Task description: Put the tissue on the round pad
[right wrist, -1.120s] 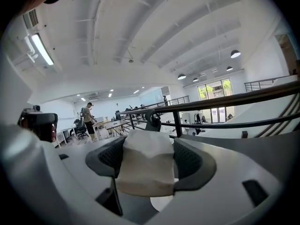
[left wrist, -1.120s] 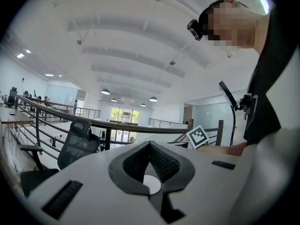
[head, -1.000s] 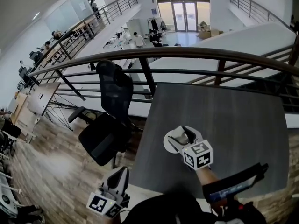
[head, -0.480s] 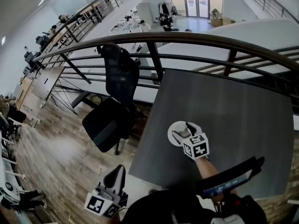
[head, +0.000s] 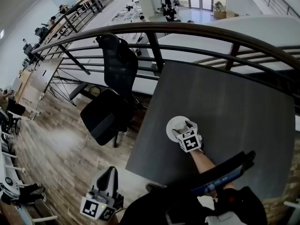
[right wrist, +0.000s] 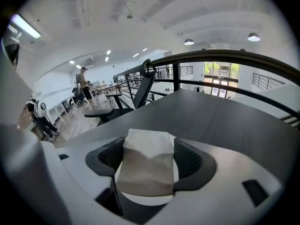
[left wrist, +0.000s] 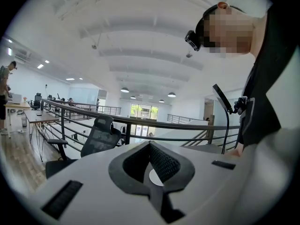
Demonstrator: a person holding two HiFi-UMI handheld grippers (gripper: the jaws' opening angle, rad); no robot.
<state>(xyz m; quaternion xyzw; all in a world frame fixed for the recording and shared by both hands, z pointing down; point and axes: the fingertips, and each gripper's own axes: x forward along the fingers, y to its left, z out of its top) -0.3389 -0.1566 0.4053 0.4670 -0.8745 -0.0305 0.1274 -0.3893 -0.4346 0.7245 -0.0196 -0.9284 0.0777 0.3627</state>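
Nearest, the left gripper (left wrist: 150, 146) hung low beside the person, off the table's edge, its jaws pressed together on nothing. Farther out, the right gripper (head: 184, 128) pinched the tissue (right wrist: 147, 165) by its two sides, directly over the white round pad (head: 172, 125) near the front left of the dark grey table (head: 225, 107). Beyond stood a black office chair (head: 110, 111) and a curved railing (head: 197, 29).

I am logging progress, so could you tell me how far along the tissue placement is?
Done: the tissue is over the round pad on the table. In hand: the right gripper grips it, jaws on both sides. To do: open and pull away. The left gripper hangs shut, off the table.
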